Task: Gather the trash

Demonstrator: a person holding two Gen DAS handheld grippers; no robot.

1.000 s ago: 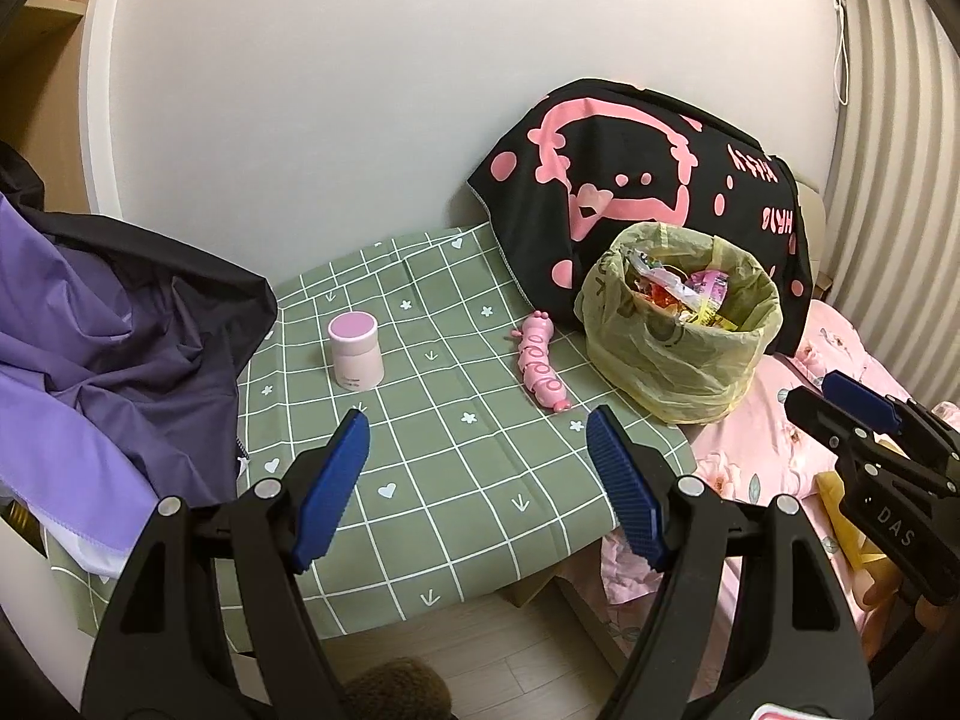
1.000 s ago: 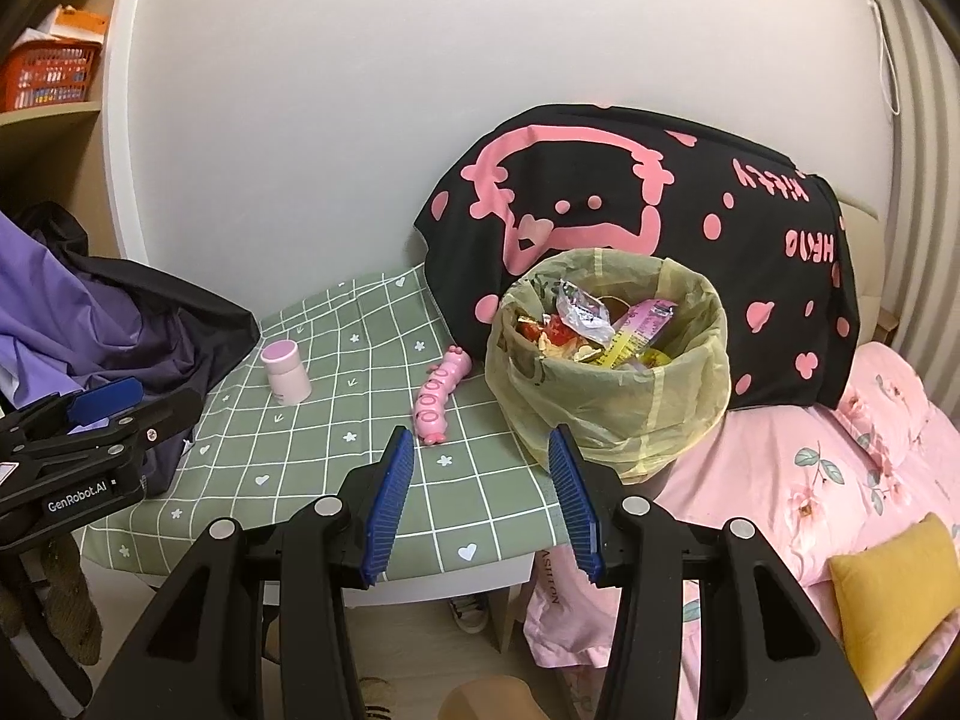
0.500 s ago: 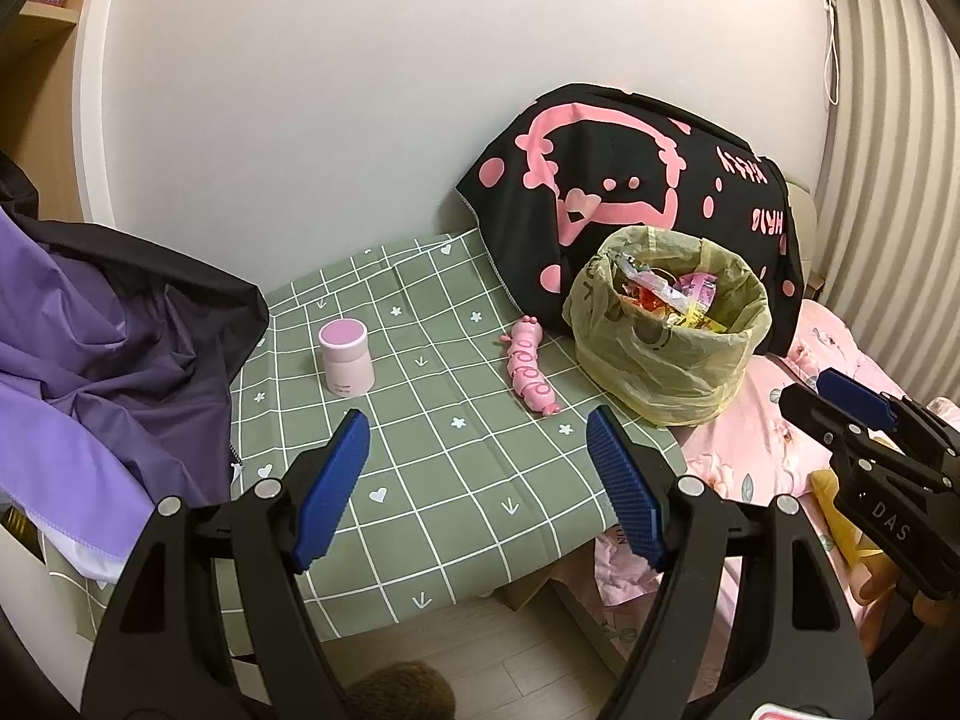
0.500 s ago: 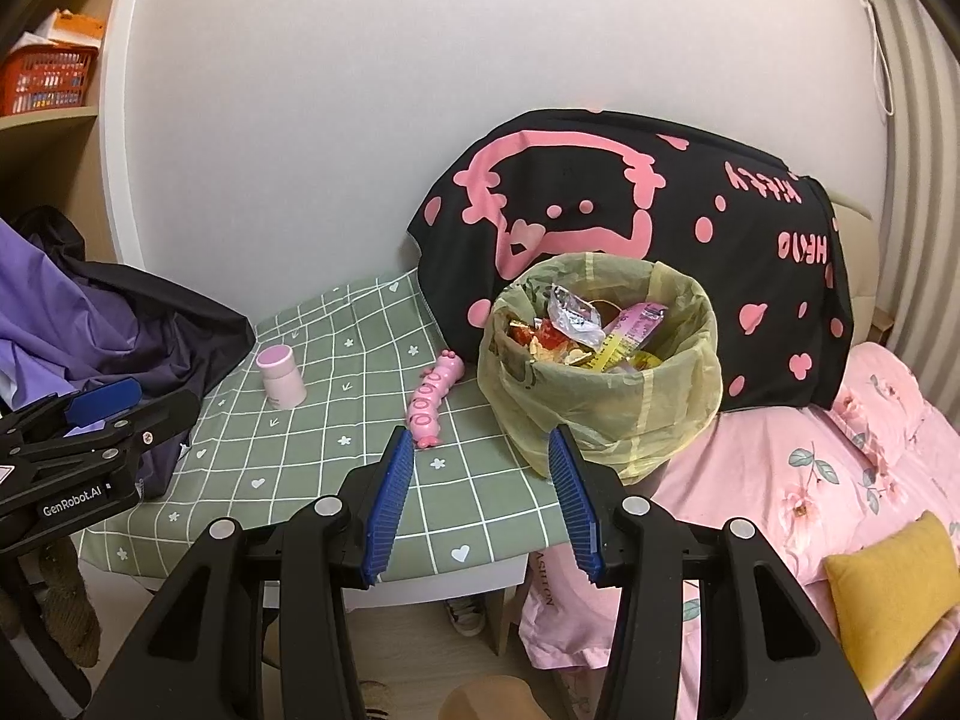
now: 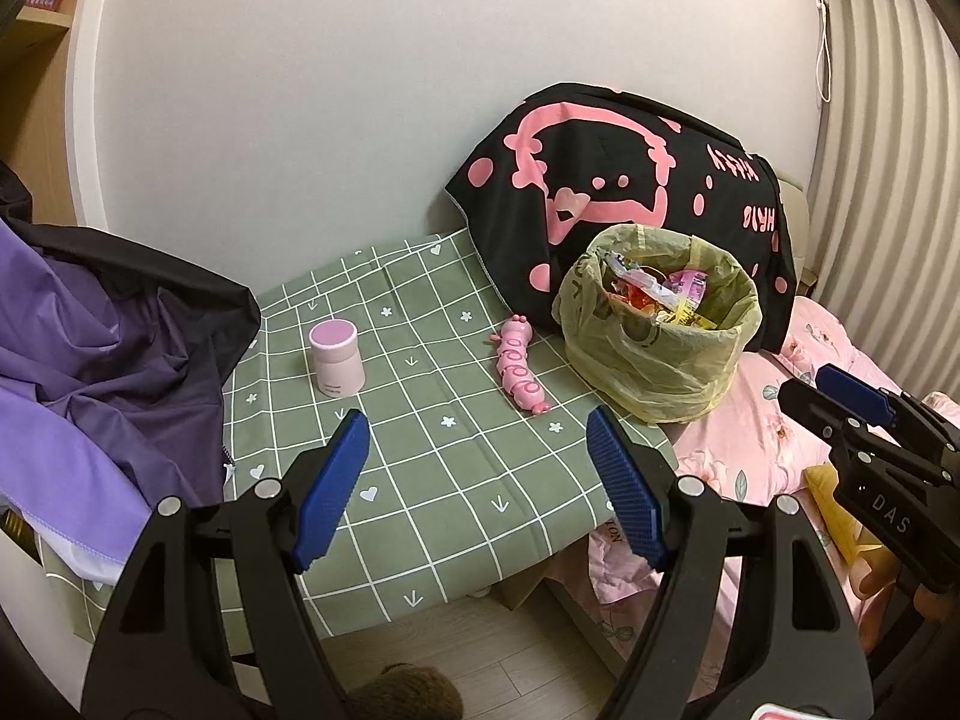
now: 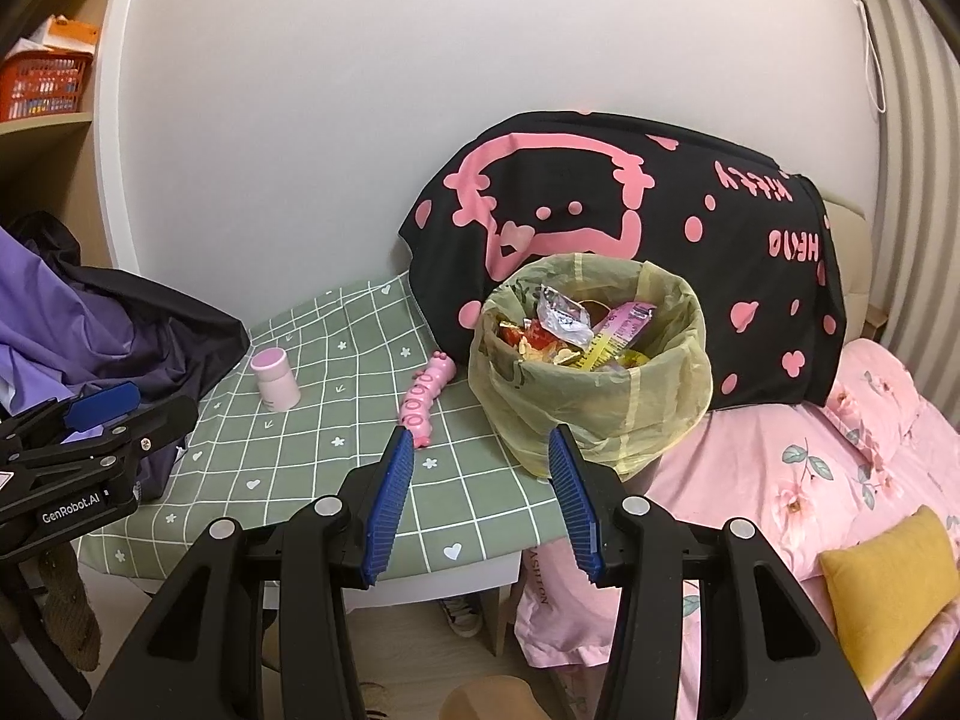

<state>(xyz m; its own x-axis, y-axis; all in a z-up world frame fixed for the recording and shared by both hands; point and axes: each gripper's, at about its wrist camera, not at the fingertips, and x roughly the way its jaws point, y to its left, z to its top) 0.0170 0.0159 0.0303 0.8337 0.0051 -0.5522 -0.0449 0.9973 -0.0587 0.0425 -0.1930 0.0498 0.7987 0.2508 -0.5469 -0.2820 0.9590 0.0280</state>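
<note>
The trash bag (image 6: 591, 414) hides its own lower contents; only the top wrappers (image 6: 564, 319) show, their print too small to read. The label on the pink jar (image 5: 336, 357) is illegible. The purple cloth (image 5: 90, 396) covers the desk's left edge.

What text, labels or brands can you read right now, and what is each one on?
"GenRobot.AI": side of the left hand-held gripper.
"DAS": body of the right hand-held gripper.
"HELLO Kitty", upside down: black pillowcase.
"FASHION", partly hidden: pink bedding hanging at the bed edge.
Too small or blurred: pink jar label, wrappers in the trash bag.
</note>
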